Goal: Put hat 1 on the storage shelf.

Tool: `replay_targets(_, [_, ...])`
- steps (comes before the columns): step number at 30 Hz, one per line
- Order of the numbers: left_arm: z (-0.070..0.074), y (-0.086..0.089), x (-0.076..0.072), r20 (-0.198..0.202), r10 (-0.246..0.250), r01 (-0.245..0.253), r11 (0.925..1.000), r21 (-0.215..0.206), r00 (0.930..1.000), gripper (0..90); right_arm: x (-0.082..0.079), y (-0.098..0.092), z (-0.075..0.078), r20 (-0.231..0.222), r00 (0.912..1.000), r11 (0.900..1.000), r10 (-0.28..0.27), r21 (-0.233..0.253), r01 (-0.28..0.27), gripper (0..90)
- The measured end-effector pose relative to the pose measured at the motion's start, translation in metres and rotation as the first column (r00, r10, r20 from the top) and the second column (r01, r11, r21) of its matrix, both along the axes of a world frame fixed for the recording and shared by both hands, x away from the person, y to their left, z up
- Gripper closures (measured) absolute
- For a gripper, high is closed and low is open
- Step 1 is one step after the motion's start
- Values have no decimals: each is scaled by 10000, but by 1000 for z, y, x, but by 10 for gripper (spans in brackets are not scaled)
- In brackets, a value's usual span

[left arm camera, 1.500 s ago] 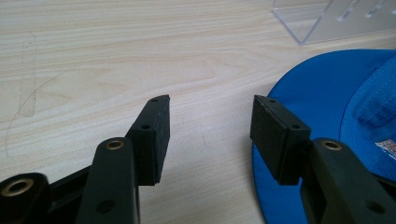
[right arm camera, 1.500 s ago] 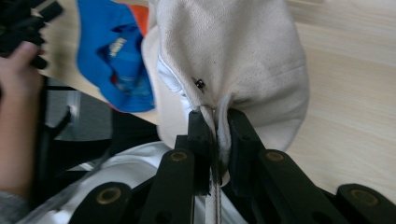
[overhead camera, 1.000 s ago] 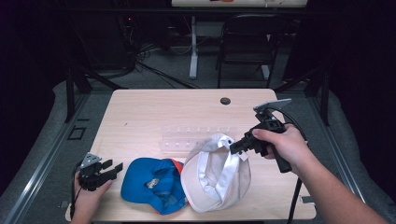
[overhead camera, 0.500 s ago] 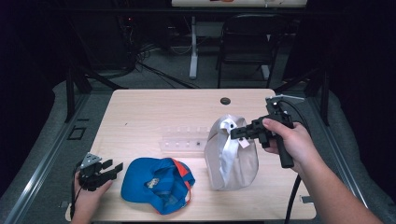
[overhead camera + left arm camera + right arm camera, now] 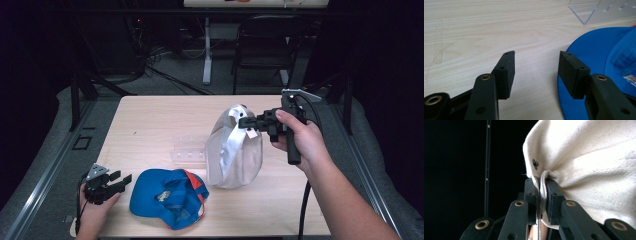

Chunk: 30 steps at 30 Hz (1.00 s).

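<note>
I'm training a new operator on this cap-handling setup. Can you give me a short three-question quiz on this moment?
1. True or false: the right gripper is clamped on the white cap.
2. What lies on the table between the two caps? A) a clear plastic piece B) a mug C) a book
3. Fill in: the left gripper has its jaws ____, beside the blue cap.

Key: 1 true; 2 A, the clear plastic piece; 3 open.

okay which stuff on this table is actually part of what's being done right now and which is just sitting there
In use: white cap, clamped at its edge by the right gripper and lifted upright; blue cap, beside the open left gripper.

Lying about: clear rack; chair.
</note>
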<state>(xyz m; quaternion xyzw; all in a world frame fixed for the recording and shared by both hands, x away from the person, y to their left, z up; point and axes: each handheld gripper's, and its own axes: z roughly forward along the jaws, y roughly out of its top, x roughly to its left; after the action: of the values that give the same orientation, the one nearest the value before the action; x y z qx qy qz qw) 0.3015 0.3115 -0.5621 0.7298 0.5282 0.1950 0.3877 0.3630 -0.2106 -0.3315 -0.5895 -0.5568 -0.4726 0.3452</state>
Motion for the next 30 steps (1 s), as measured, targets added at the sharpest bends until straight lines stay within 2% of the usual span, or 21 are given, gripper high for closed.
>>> replay_targets(8, [0,0,0,-10,-3,3,10000,-29,10000,482,19,22,7,208,9985,9975,-516,495,505,816])
replay_targets(22, [-1,0,2,-22,-34,34,10000,-81,10000,483,50,52,6,130,9943,9931,-1060,513,1052,815])
replay_targets(30, [0,0,2,-113,-102,101,9999,-52,9999,482,67,66,6,131,9931,9929,-1168,231,1165,815])
